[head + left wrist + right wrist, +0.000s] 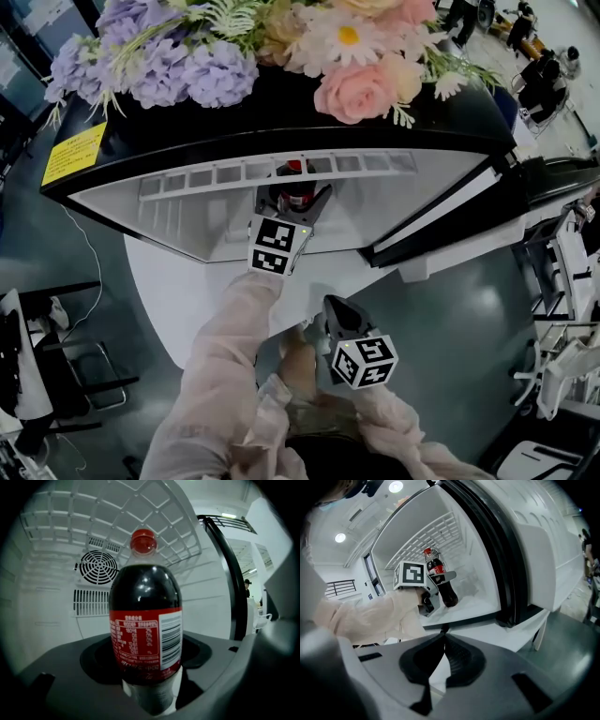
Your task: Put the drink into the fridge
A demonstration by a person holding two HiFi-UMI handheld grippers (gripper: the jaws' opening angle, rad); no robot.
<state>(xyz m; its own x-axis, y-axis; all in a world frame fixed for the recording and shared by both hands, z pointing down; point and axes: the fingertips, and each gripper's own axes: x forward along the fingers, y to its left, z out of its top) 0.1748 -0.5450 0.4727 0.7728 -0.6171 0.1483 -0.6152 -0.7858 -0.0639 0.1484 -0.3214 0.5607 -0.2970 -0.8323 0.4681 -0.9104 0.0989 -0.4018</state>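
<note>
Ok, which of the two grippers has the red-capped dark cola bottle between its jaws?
The left gripper, reaching inside the open white fridge: the cola bottle sits between its jaws. The right gripper hangs outside, jaws together and empty.

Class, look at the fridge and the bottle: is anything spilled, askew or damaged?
Nothing stands out. The bottle stands upright inside the fridge, cap on, between the jaws of the left gripper. No spill or damage shows.
</note>
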